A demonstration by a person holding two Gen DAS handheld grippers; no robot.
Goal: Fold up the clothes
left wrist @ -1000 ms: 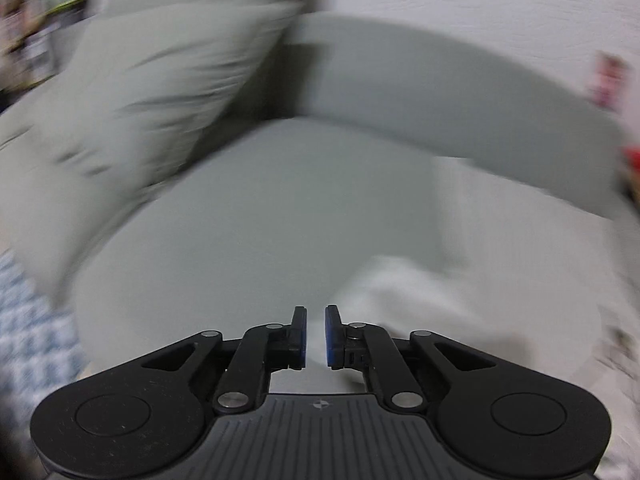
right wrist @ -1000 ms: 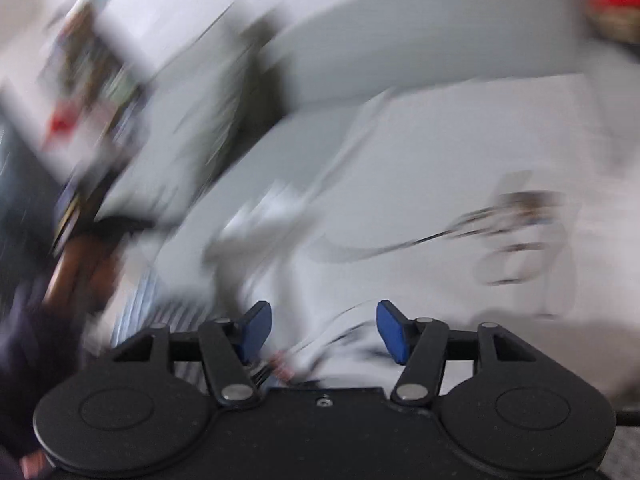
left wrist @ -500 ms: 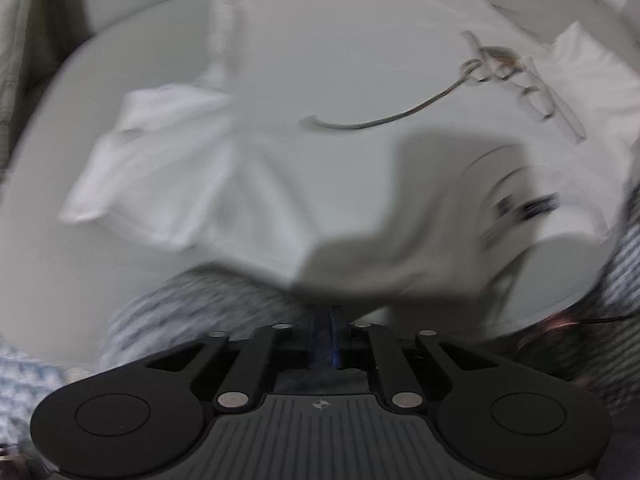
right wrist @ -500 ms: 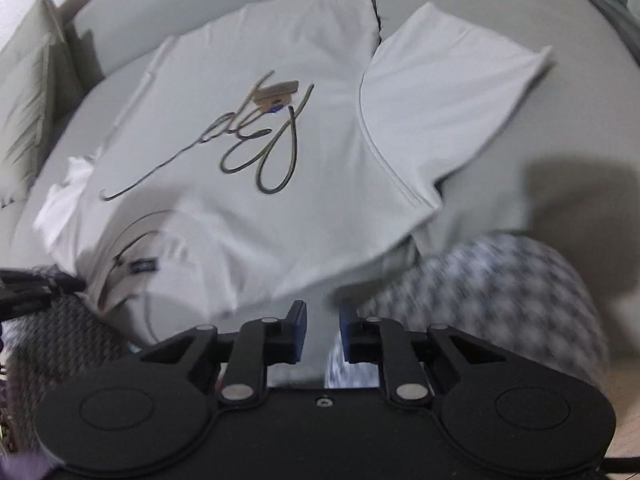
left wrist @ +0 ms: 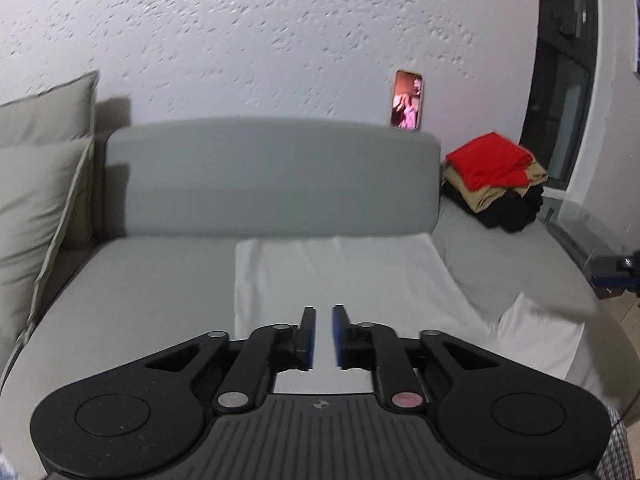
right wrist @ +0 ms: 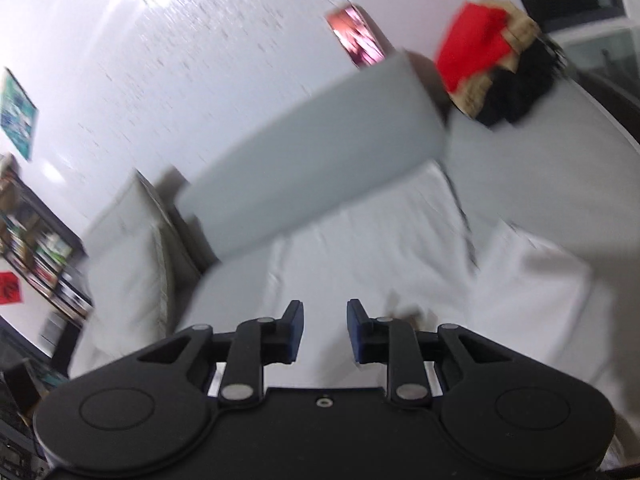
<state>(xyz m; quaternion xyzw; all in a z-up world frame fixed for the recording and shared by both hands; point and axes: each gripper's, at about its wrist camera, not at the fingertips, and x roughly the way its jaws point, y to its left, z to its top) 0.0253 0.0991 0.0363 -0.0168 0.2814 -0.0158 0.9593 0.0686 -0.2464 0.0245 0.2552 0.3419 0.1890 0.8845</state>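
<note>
- Your left gripper [left wrist: 321, 322] let go of the white shirt [left wrist: 340, 280]; its jaws have just been opening, nothing between.
- Your right gripper [right wrist: 323, 317] reopened slightly, released too.
- Shirt now lies on the sofa [left wrist: 160, 280].

Grey sofa [left wrist: 152, 280] under white shirt [left wrist: 340, 276], clothes pile [left wrist: 494, 178].

Left tool [left wrist: 321, 311], right tool [right wrist: 323, 305]: black linkages, blue pads, silver rivets.

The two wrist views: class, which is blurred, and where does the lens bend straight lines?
Left wrist view: sharp; the sofa backrest bows near the rim. Right wrist view: motion-smeared, streaking the clothes pile and white T-shirt; its black fingers stay crisp.
</note>
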